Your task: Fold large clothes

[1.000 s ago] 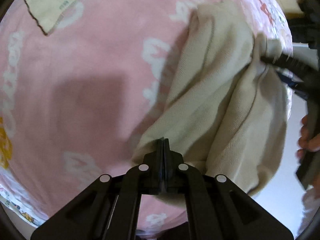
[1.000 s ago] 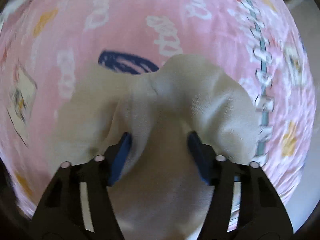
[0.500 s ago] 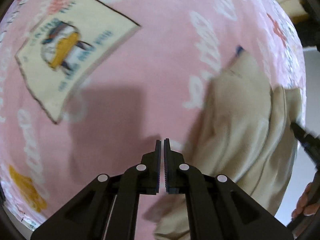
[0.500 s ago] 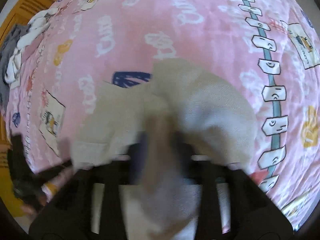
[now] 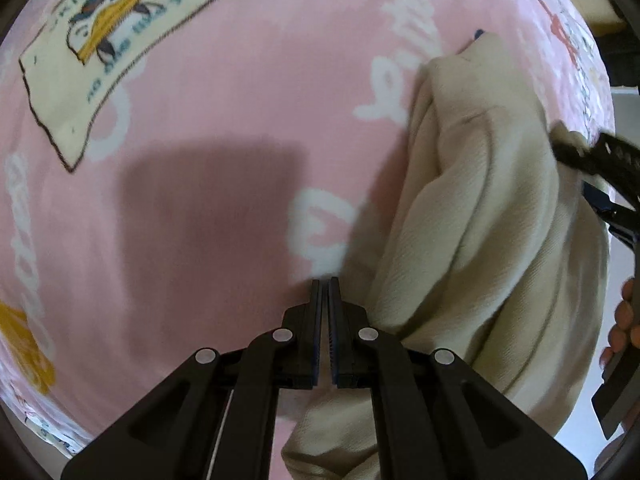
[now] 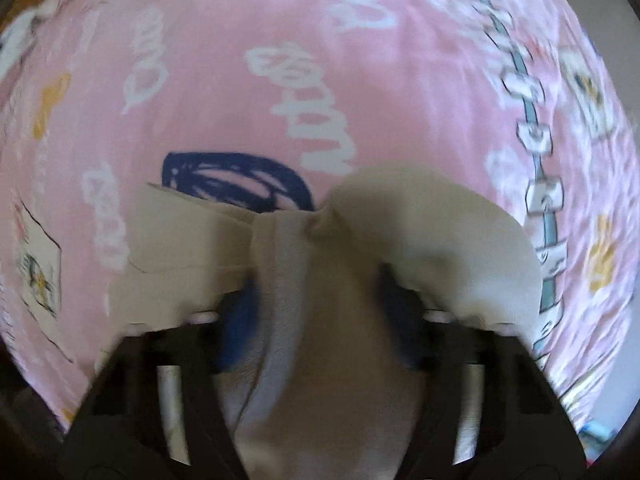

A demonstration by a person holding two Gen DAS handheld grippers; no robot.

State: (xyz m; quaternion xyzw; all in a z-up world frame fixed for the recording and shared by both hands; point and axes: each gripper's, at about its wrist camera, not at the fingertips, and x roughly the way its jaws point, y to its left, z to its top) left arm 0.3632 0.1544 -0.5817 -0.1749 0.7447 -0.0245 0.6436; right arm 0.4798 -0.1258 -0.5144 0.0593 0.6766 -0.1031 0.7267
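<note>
- The left gripper [image 5: 324, 282] points steeply down at the bedding, its two black fingers pressed together with only a hairline slit between the ribbed pads; nothing is caught between them.
- Its tips sit over bare pink sheet [image 5: 192, 128], just beside the left edge of the beige garment [image 5: 480, 208], which bunches in thick rolled folds to the right of the fingers and runs under the gripper's right linkage.
- A dark square shadow lies on the sheet to the left of the tips.
- The right gripper [image 6: 316, 300] points straight down, its jaws closing on a raised ridge of the beige garment [image 6: 320, 320] that stands up between the blue pads [image 6: 240, 320]; whether the pads already press the cloth cannot be told through the blur.
- On either side of that ridge the cloth drapes over the fingers, a flat folded flap to the left and a rounded lobe to the right.
- In the left wrist view the right gripper [image 5: 592, 176] shows at the far right edge against the garment's outer side, with the fingers of a hand [image 5: 622, 320] below it.
- The pink sheet [image 6: 280, 40] under everything carries white script lettering, a cream patch with a penguin [image 5: 108, 32], a navy scribble [image 6: 236, 180] just past the garment, and a blue-and-white chain stripe [image 6: 536, 152] to the right.
</note>
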